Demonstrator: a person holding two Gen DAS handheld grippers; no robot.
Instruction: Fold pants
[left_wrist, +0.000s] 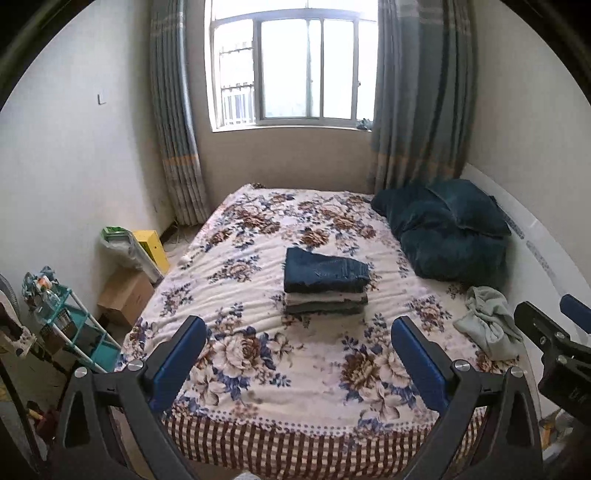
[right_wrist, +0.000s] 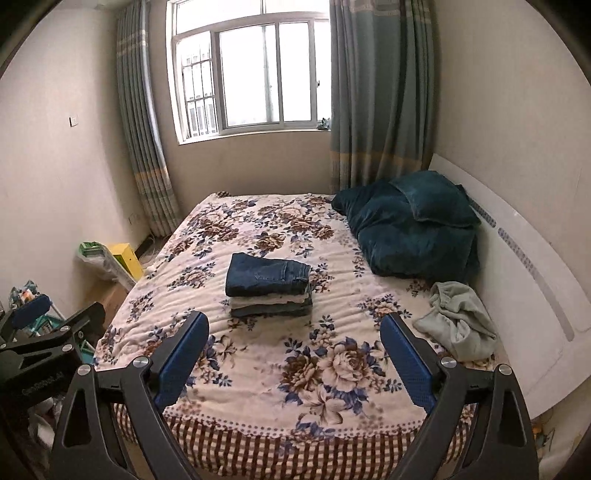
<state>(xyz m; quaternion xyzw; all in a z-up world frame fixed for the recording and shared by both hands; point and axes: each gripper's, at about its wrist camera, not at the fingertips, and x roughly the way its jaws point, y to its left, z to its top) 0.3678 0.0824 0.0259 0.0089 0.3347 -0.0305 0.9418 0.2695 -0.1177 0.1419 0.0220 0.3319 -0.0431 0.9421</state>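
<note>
Right, left wrist view first: left gripper (left_wrist: 299, 332) is spread wide, both blue pads apart w/ nothing between them, held above the near end of the bed (left_wrist: 258, 417). Folded pants stack (left_wrist: 325, 286) sits mid-bed on the floral blanket (left_wrist: 251, 236), dark blue jeans (left_wrist: 325, 274) on top, paler folded pieces under. Stack is well apart from the gripper, beyond its fingertips. Loose pale green garment (left_wrist: 487, 321), crumpled, lies near the right edge of the bed, by the white headboard (left_wrist: 543, 251). Dark teal pillows (left_wrist: 447, 229) piled at the far right corner. Right gripper (left_wrist: 546, 325) pokes in at the right edge; can't tell from this view if it's open. Cardboard box (left_wrist: 125, 295), yellow box (left_wrist: 151, 245) and a teal rack (left_wrist: 74, 328) on the floor to the left. Window (left_wrist: 291, 66) w/ grey-blue curtains (left_wrist: 417, 92) behind.

Right wrist view: right gripper (right_wrist: 295, 332) also spread wide, empty, over the near end of the bed (right_wrist: 295, 439). Pants stack (right_wrist: 270, 285) centre-left of the blanket (right_wrist: 207, 243), jeans (right_wrist: 267, 276) on top, back pocket showing. Pale green garment (right_wrist: 456, 319) just beyond the right finger, apart from it, beside the headboard (right_wrist: 535, 295). Teal pillows (right_wrist: 406, 225) behind it. Left gripper (right_wrist: 40, 321) visible at the left edge, partly cut off.
</note>
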